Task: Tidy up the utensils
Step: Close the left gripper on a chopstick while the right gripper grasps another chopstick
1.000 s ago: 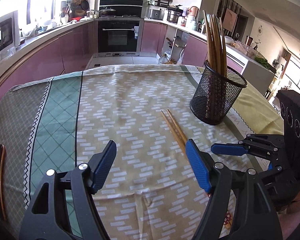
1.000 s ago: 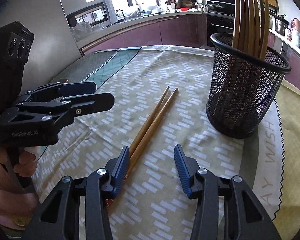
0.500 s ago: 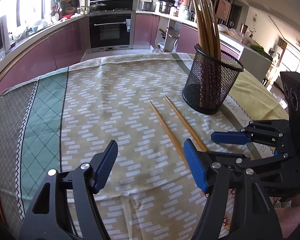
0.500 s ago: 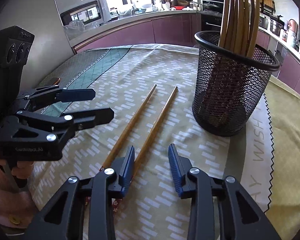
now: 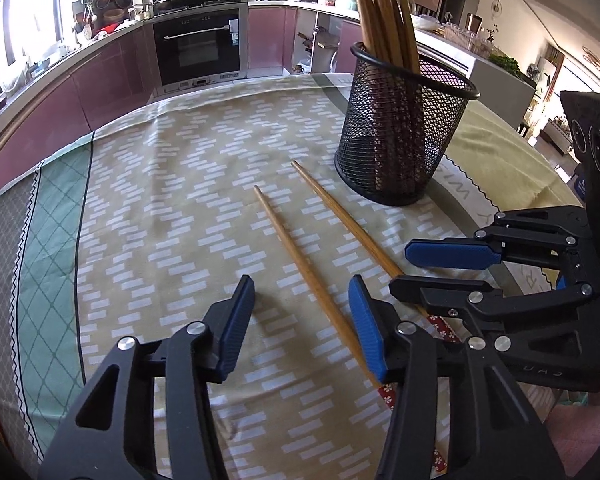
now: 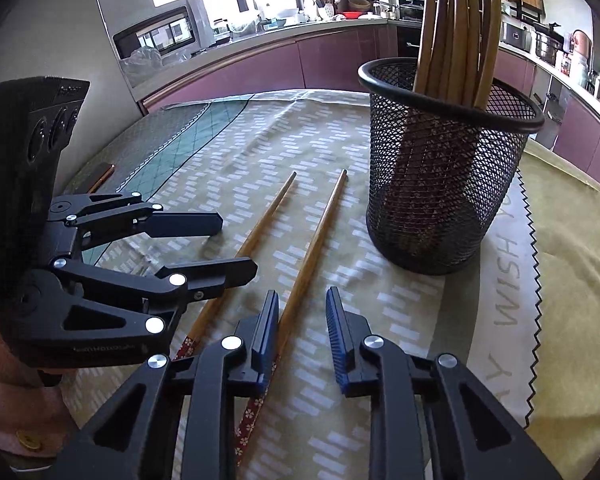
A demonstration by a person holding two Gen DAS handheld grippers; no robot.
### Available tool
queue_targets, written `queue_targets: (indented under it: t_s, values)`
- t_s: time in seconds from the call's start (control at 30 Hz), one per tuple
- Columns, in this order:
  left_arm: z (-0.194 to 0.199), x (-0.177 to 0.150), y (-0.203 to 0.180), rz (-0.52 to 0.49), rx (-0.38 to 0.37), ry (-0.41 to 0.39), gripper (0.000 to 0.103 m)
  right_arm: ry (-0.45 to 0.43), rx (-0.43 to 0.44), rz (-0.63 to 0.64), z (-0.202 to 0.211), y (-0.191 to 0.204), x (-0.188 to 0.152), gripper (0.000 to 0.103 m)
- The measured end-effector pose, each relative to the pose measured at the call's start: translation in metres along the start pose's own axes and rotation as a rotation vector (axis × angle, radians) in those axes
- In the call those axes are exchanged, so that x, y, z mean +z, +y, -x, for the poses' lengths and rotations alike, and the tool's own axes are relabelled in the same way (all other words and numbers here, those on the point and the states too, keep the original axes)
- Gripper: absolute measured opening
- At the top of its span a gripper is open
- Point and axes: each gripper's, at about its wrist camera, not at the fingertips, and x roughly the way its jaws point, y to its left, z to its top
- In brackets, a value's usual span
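Two loose chopsticks lie on the clothed desk (image 5: 172, 208), near its middle, with their patterned butt ends toward the claws and their tips toward the mesh holder (image 5: 404, 136). The holder stands upright, just beyond the tips and a little to their right, and is already stocked with chopsticks.

The left chopstick (image 5: 300, 264) is framed by the left claw (image 5: 300, 320). Its jaws are closing but stand well apart, and the stick is seen running under the right pad; no contact is shown.

The right chopstick (image 6: 312, 248) is framed by the right claw (image 6: 300, 328). Its jaws are closing to a narrow gap, with the stick lying hard against the left pad and the other pad clear of it; a grip is not yet shown.

The deciding relation: each stick's long axis runs nearly along its claw's pointing line, from the claw away to the holder. Each claw is therefore set across its stick near the butt end. The right claw is judged the nearer to a grasp. After lifting, each stick would need to be stood up for dropping into the holder.
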Motion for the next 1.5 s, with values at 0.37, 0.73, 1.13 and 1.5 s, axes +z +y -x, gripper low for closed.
queue_targets:
  t_s: [0.37,0.73,1.13,1.5]
  values:
    - [-0.003,0.003,-0.002,-0.002,0.028,0.003,0.022,-0.008,-0.001,-0.002,-0.011,-0.003,0.014,0.022]
    - [-0.002,0.001,0.002,0.06,0.011,-0.008,0.008,-0.019,0.013,-0.054,-0.009,-0.009,0.013,0.008]
    - [0.005,-0.005,0.003,0.074,-0.002,-0.01,0.008,-0.057,0.084,-0.091,0.006,-0.013,0.007,0.006]
    - [0.005,-0.008,-0.004,0.036,0.02,0.002,0.009,0.001,0.083,-0.049,-0.009,0.0,0.009,0.007]
